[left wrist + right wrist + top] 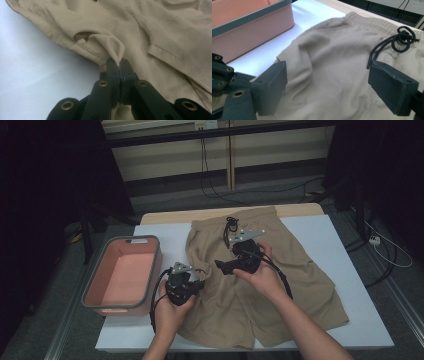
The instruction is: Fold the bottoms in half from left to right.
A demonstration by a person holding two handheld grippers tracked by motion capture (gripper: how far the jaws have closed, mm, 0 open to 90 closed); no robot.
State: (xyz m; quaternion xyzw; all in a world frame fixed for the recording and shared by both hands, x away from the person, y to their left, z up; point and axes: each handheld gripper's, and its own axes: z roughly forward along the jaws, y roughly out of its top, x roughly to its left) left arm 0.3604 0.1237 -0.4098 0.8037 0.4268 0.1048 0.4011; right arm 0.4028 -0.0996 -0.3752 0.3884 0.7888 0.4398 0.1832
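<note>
Two grippers are over a pair of beige shorts (260, 280) that lies spread on the white table (350, 245). The shorts cover the middle of the table, with the waistband near the far edge and the legs reaching toward the near edge. A black drawstring (230, 225) lies knotted on the waistband.

The left gripper (192, 281) is held by the person's left hand (172, 307) at the left side of the shorts, close to the near left part of the table. In the left gripper view its jaws are together and clamped on a small fold of the beige cloth (112, 47) at the side seam, and the fold stands up a little from the table. Just beside this fold a pocket opening shows in the cloth.

The right gripper (227, 265) is held by the right hand (262, 275) above the middle of the shorts, a little below the waistband. In the right gripper view its jaws stand wide apart, with the beige cloth (332, 82) between them, and they touch nothing that can be seen. The drawstring (397, 40) lies just beyond the right jaw.

One pink bin (122, 272) with a grey rim stands at the left edge of the table, near the left gripper but apart from the shorts.
</note>
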